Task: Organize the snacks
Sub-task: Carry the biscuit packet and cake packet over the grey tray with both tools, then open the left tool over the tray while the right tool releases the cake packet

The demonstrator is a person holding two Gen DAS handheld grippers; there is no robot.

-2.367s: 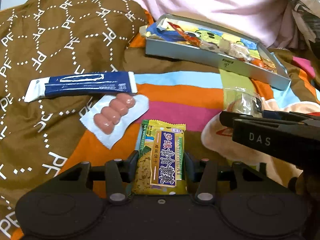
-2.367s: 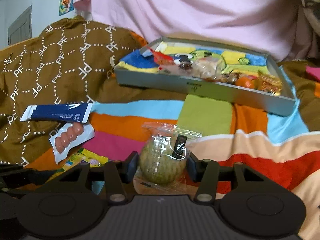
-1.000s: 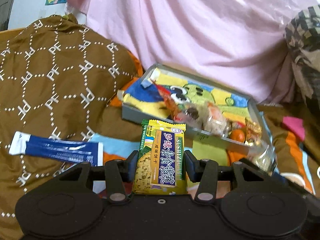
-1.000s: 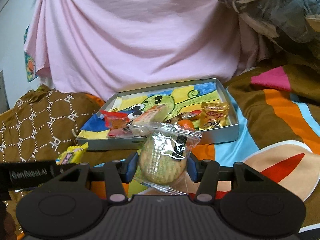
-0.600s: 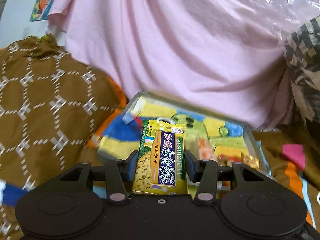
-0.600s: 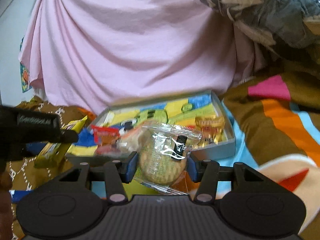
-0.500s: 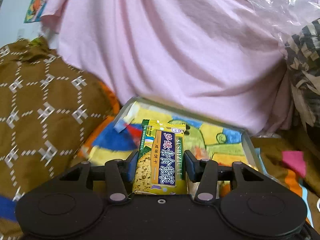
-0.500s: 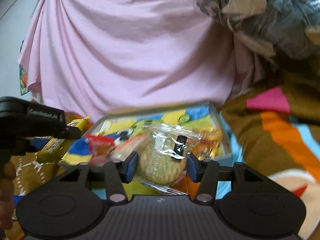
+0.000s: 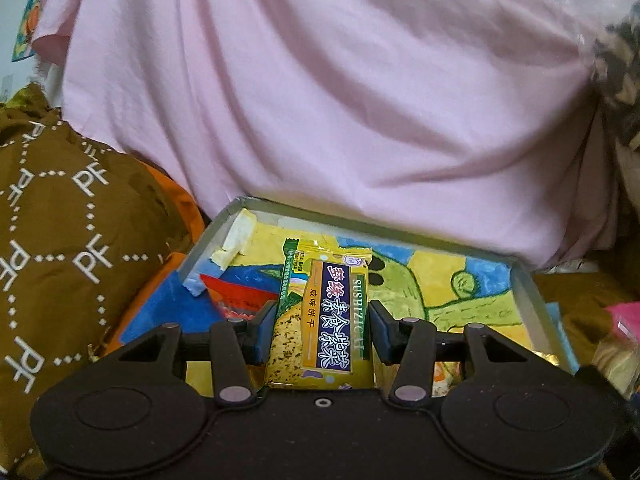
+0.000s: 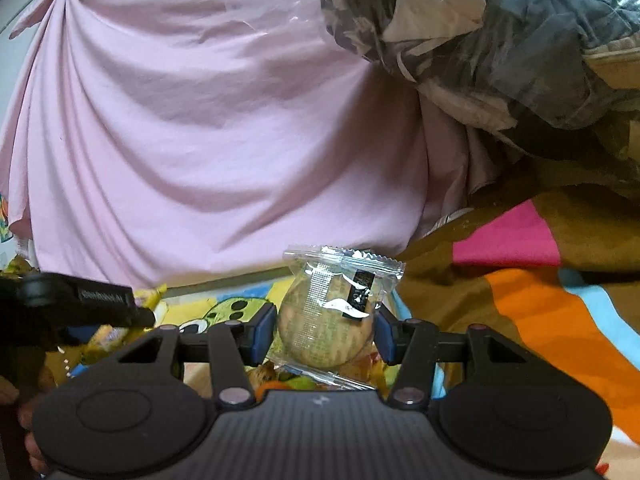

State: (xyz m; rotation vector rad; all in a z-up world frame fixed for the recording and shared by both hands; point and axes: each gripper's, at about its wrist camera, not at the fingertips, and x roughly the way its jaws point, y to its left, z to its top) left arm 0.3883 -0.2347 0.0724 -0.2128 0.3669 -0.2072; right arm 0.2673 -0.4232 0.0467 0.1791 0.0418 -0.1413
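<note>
My left gripper [image 9: 322, 330] is shut on a yellow-green cracker packet [image 9: 322, 316] with a dark blue label, held upright over the grey tin tray [image 9: 528, 296]. The tray's floor bears a cartoon picture in yellow, blue and green, and a red packet [image 9: 236, 294] lies at its left. My right gripper [image 10: 326, 330] is shut on a round cracker in a clear wrapper [image 10: 328, 322], above the tray's right part [image 10: 224, 308]. The left gripper [image 10: 80, 304] shows as a dark bar at the left of the right wrist view.
A pink sheet [image 9: 320, 100] hangs right behind the tray. A brown patterned quilt [image 9: 60, 260] rises to the left, a striped blanket [image 10: 540, 300] lies to the right, and grey crumpled bedding [image 10: 500, 40] is piled at the upper right. Several wrapped snacks [image 10: 280, 376] lie in the tray under the right gripper.
Both grippers have carried their packets off the blanket, up and forward over the tray. The tray now fills the lower views, and the blue stick packet has left the view.
</note>
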